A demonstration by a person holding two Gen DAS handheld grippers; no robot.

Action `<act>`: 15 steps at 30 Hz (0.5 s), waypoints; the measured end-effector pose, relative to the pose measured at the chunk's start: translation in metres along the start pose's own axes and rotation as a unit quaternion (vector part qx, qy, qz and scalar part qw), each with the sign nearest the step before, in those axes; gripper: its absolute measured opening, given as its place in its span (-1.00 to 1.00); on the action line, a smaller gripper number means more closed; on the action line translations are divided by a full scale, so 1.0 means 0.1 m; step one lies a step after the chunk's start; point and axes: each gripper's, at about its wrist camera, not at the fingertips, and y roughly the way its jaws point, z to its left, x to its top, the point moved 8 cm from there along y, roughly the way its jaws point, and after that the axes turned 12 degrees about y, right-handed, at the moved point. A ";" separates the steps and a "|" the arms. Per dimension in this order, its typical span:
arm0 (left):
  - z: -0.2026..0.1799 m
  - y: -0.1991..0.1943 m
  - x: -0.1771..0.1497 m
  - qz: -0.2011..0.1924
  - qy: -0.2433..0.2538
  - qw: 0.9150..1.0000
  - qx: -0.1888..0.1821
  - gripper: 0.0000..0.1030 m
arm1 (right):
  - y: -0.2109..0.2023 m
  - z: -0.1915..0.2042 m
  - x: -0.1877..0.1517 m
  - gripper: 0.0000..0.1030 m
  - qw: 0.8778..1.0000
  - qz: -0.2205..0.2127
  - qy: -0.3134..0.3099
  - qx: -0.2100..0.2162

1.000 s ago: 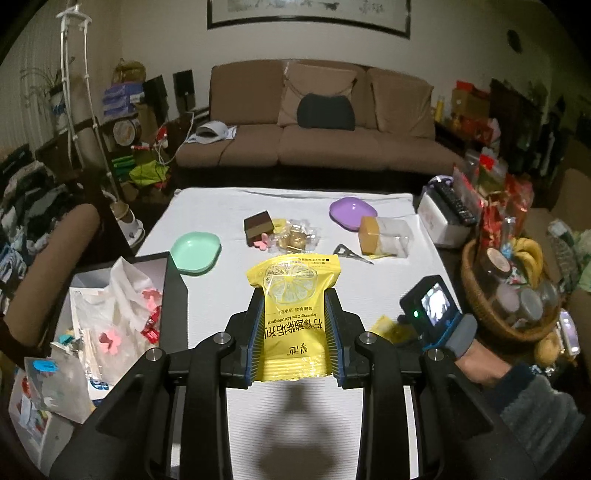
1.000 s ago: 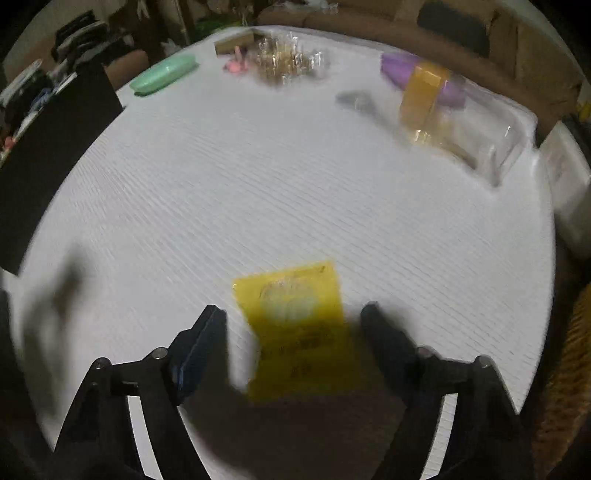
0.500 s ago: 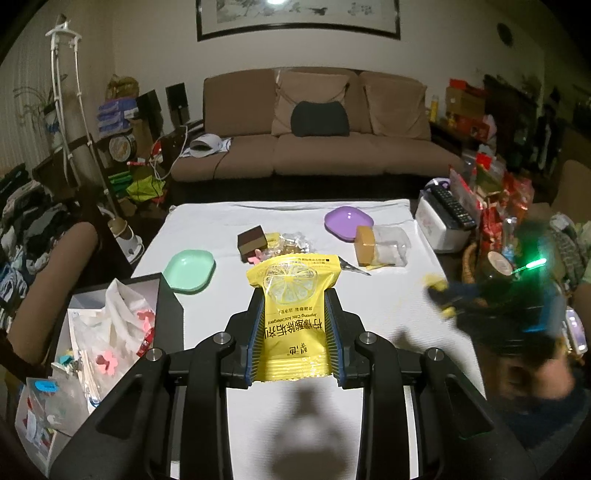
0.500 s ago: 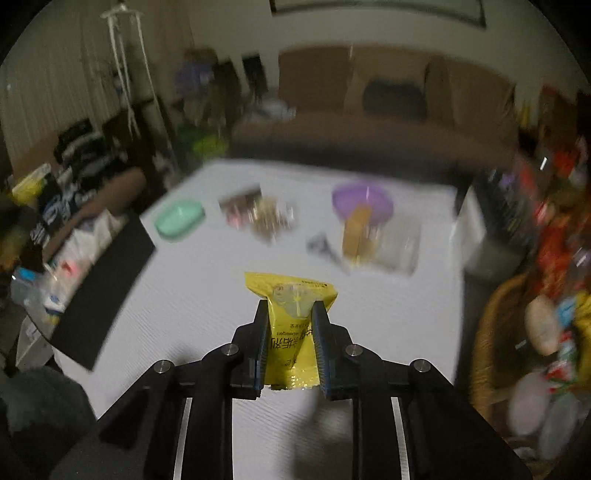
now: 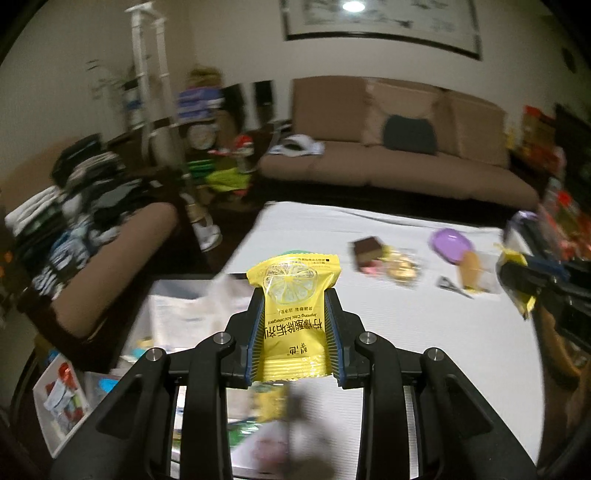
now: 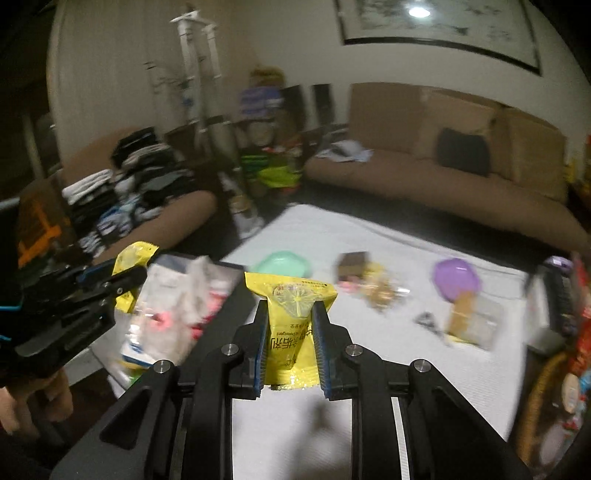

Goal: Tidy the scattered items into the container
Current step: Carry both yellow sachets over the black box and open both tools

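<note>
The left claw point(image 5: 295, 325) is grasping a yellow sachet point(image 5: 293, 317) with a lemon slice printed on it, and its pads are pressing on both sides of the pack. The right claw point(image 6: 290, 341) is clenching a second yellow sachet point(image 6: 291, 325) of the same kind; its jaws have just been closing on this pack, which is now standing upright between them.

The white surface point(image 6: 388, 369) is carrying the scattered things. Taking the purple dish point(image 6: 457, 278) as landmark: a green dish point(image 6: 282, 263) is lying well to the left of it, a small brown block point(image 6: 351, 264) and a clear packet of golden sweets point(image 6: 380, 288) are lying between the two dishes, and a clear bag with something orange inside point(image 6: 469, 319) is lying just in front of the purple dish, with a small metal clip point(image 6: 428, 321) to the left of that bag.

The container point(image 6: 170, 317), an open box at the left edge of the surface, far left of the purple dish, is already holding a white plastic bag and small packs. The left claw is hanging near it.

Behind the purple dish a brown sofa point(image 6: 461, 177) with a dark cushion point(image 6: 463, 155) is standing against the wall, under a framed picture point(image 6: 439, 26). Far left of it, folded clothes point(image 6: 122, 192) are lying on an armchair.
</note>
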 end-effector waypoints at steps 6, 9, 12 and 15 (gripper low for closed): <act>0.74 0.22 -0.31 0.025 -0.029 0.998 0.041 -0.46 | 0.72 0.72 -0.18 -0.58 0.997 0.045 -0.024 0.054; 1.06 0.33 -0.48 0.037 -0.047 0.997 0.051 -0.46 | 1.00 1.01 -0.31 -0.58 0.993 0.073 -0.028 0.083; 1.32 0.45 -0.65 0.054 -0.064 0.995 0.057 -0.46 | 1.28 1.24 -0.45 -0.58 0.989 0.102 -0.033 0.106; 1.45 0.58 -0.81 0.069 -0.077 0.993 0.051 -0.46 | 1.47 1.39 -0.57 -0.58 0.984 0.124 -0.031 0.121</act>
